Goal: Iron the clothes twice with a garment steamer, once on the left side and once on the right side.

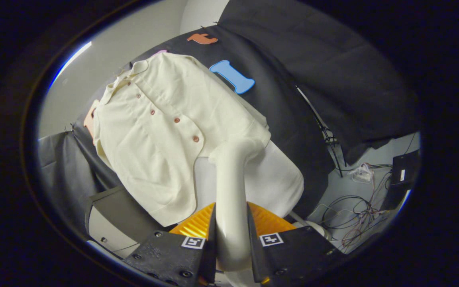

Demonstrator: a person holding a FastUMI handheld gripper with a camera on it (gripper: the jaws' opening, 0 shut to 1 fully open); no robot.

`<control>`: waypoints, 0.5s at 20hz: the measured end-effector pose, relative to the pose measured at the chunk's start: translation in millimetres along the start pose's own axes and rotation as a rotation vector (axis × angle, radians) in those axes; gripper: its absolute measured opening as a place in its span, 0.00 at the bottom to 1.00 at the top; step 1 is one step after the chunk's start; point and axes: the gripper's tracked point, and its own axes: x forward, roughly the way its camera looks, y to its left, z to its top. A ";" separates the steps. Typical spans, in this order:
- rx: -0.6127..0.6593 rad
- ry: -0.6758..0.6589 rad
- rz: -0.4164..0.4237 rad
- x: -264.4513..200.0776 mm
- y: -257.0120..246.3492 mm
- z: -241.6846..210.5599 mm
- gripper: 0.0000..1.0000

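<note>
A cream, short-sleeved button-up shirt (161, 131) hangs flat against the black cloth wall (333, 79) of a booth, and serves here as the landmark for everything else. The shirt has a small collar at its top and a row of round brownish buttons (177, 120) running down its front placket; the whole garment appears tilted in this fisheye view, collar farthest from the camera and hem nearest. Beneath the shirt's hem a plain white panel (281, 175), seemingly a board or backing behind the garment, sticks out. Reaching up toward the lower part of the shirt is the garment steamer (231, 191), a smooth off-white handle that curves at its far end so that its head meets the fabric near the hem, just below the lowest button; the exact contact is hard to make out, since steamer and shirt are nearly the same colour. The gripper (231, 243) holds this steamer: its two fingers are closed to the width of the handle and press on it from either side, with the handle running straight up between them toward the shirt. Behind the fingers, an orange ribbed part (197, 223) of the gripper shows on both sides of the handle. Off to the side of the shirt's hem, past the white panel, a tangle of thin cables (357, 215) lies on a pale floor (345, 187), with a dark box (403, 171) just beyond them.
</note>
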 end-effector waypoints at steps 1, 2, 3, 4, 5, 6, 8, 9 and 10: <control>0.005 -0.009 0.010 -9.2 9.8 1.3 0.35; 0.018 -0.017 0.023 -18.6 21.2 3.2 0.35; 0.033 -0.024 0.040 -27.7 35.3 4.7 0.35; 0.042 -0.034 0.062 -38.7 51.4 6.5 0.35; 0.041 -0.043 0.082 -48.9 67.8 8.2 0.35; 0.031 -0.051 0.101 -61.3 85.8 8.8 0.35; -0.005 -0.057 0.151 -84.1 128.2 7.5 0.35; -0.020 -0.062 0.170 -93.4 146.0 7.5 0.35; -0.033 -0.071 0.181 -103.8 163.8 6.7 0.35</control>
